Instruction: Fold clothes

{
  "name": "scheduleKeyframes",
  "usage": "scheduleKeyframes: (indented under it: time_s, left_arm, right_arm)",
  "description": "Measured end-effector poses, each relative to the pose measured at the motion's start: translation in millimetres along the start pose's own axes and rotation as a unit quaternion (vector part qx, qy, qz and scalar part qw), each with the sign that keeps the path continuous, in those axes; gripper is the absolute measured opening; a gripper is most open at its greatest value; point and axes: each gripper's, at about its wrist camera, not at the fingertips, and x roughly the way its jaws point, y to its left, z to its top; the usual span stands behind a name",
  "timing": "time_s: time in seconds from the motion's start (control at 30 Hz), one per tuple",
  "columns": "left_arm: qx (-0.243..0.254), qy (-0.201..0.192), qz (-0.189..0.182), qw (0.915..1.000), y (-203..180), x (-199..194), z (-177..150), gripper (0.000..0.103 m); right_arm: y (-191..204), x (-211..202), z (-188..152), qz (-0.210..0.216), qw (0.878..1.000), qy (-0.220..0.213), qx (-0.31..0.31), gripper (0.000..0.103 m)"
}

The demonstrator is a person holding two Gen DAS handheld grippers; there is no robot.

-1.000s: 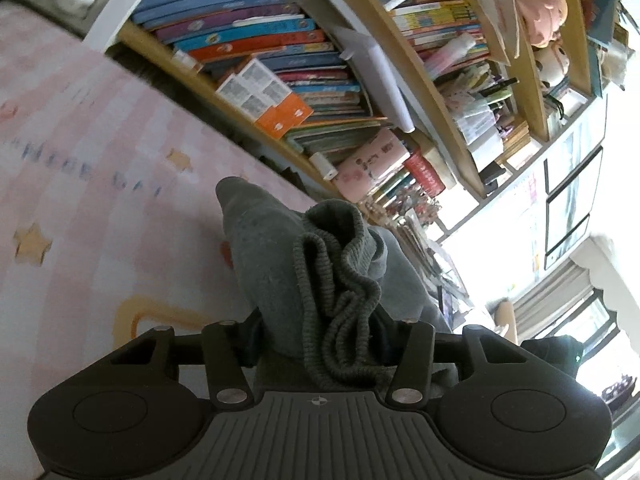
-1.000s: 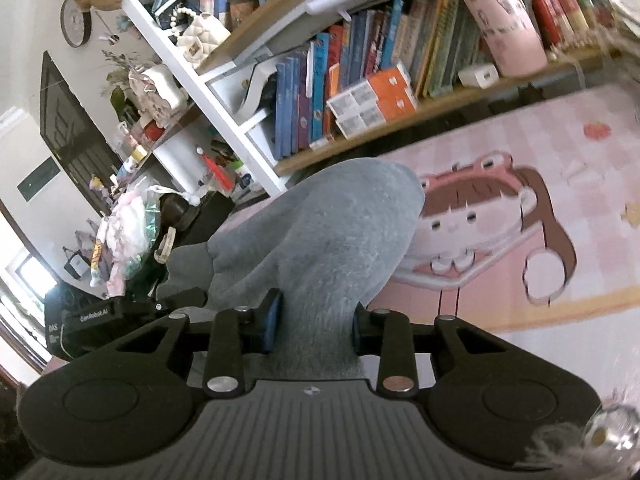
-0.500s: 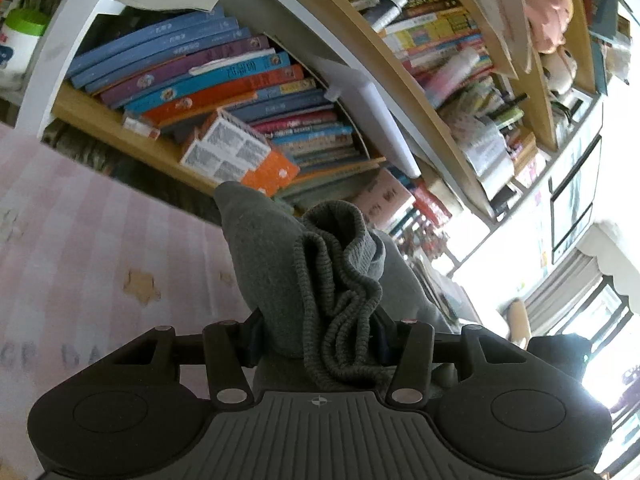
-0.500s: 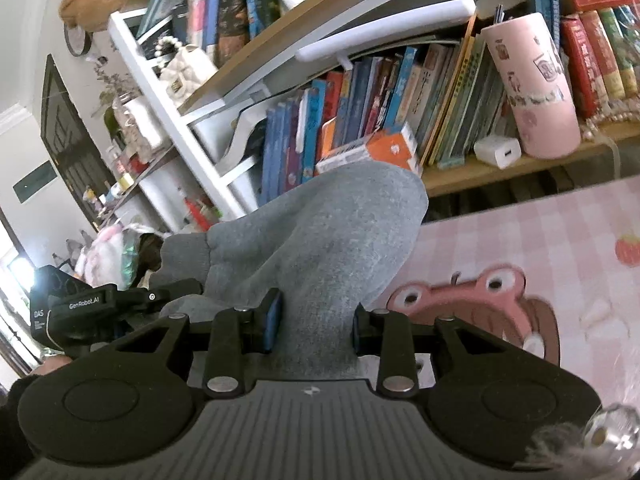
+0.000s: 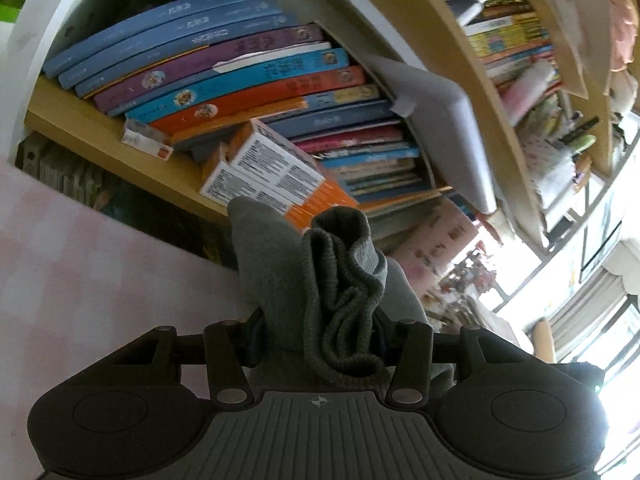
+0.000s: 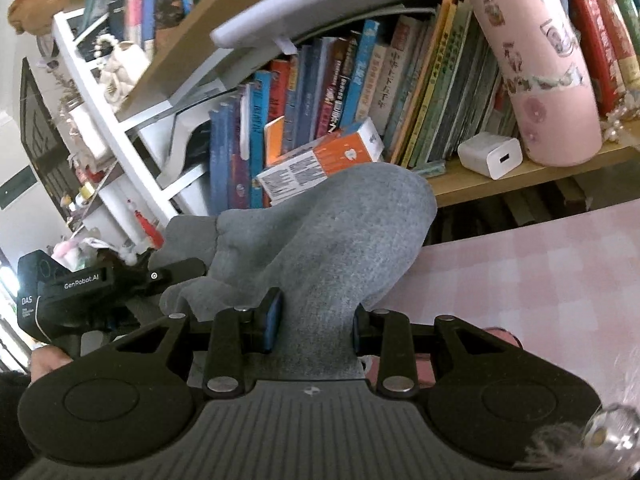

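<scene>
Both grippers are clamped on the same grey sweatshirt (image 6: 332,240), holding it up in front of the bookshelf (image 6: 504,176). The left gripper (image 5: 320,332) pinches a bunched ribbed cuff (image 5: 340,280), and the right gripper (image 6: 314,320) squeezes plain fleece. Below the bookshelf lies a pink checked mat (image 6: 540,280); on its shelf, orange-and-white boxes (image 5: 272,168) lean against the books just behind the cloth.

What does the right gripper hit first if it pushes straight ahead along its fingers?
Beyond the grey garment it already clamps, the right gripper points at the bookshelf. Likely first contact: the orange-and-white box just past the cloth, though depth is unclear.
</scene>
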Motion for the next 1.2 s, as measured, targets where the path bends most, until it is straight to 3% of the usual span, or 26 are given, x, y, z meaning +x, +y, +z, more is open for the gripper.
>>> scheduleKeyframes:
  time_s: [0.5,0.63,0.7,0.73,0.83,0.93,1.2]
  left_arm:
    - [-0.045,-0.015,0.011,0.9988,47.6,3.4,2.1,0.047]
    - [-0.052,-0.017,0.018,0.9983,52.2,3.7,-0.9,0.052]
    - [-0.042,-0.034,0.035,0.9979,47.9,-1.1,-1.4,0.059]
    - [-0.037,-0.043,0.044,0.9974,45.8,-3.5,-1.6,0.070]
    - [-0.022,-0.070,0.067,0.9951,39.4,-12.1,-1.9,0.079]
    - [-0.010,-0.101,0.078,0.9918,32.9,-32.9,-2.9,0.080]
    - [0.083,-0.139,0.119,0.9795,-8.4,-77.0,-29.0,0.087]
  right_arm:
    - [-3.8,47.9,-0.2,0.010,1.000,0.019,-0.010,0.031]
    - [-12.9,44.9,-2.8,0.009,1.000,0.015,0.017,0.038]
    - [-17.5,43.4,-4.1,0.008,0.999,0.013,0.030,0.046]
    - [-19.4,42.5,-4.7,0.007,0.999,0.011,0.036,0.051]
    - [-12.4,31.4,-6.5,-0.016,1.000,-0.003,0.022,0.057]
    - [-6.6,14.7,-10.9,-0.025,0.999,-0.022,0.016,0.063]
    - [8.8,-29.6,-22.7,-0.047,0.996,-0.070,0.000,0.063]
